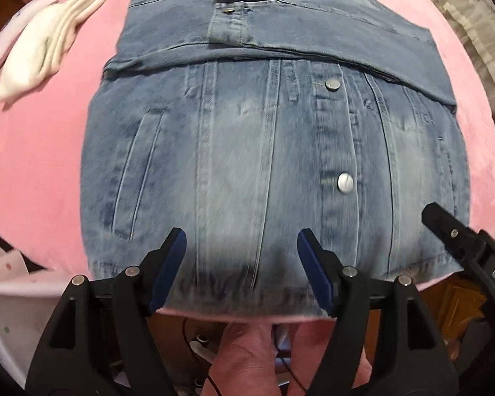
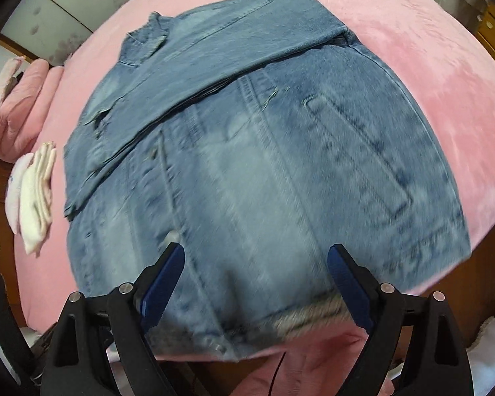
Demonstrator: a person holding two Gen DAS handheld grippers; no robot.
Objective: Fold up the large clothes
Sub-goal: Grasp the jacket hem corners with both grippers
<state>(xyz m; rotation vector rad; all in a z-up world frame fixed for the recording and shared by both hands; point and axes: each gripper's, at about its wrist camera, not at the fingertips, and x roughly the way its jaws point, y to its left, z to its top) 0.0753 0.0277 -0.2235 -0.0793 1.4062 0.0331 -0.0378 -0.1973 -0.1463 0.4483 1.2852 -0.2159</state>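
Note:
A blue denim jacket (image 1: 264,151) lies flat, front up, on a pink blanket (image 1: 33,165), with both sleeves folded across its upper half. It also shows in the right wrist view (image 2: 264,165). My left gripper (image 1: 241,241) is open and hovers over the jacket's bottom hem near the button placket. My right gripper (image 2: 255,254) is open and hovers over the hem on the jacket's right side; one of its fingers (image 1: 445,227) shows in the left wrist view. Neither gripper holds cloth.
A folded white garment (image 1: 46,46) lies on the blanket left of the jacket, also in the right wrist view (image 2: 38,194). Pink bedding (image 2: 19,99) is piled at the far left. The blanket's near edge (image 1: 234,316) lies just below the hem.

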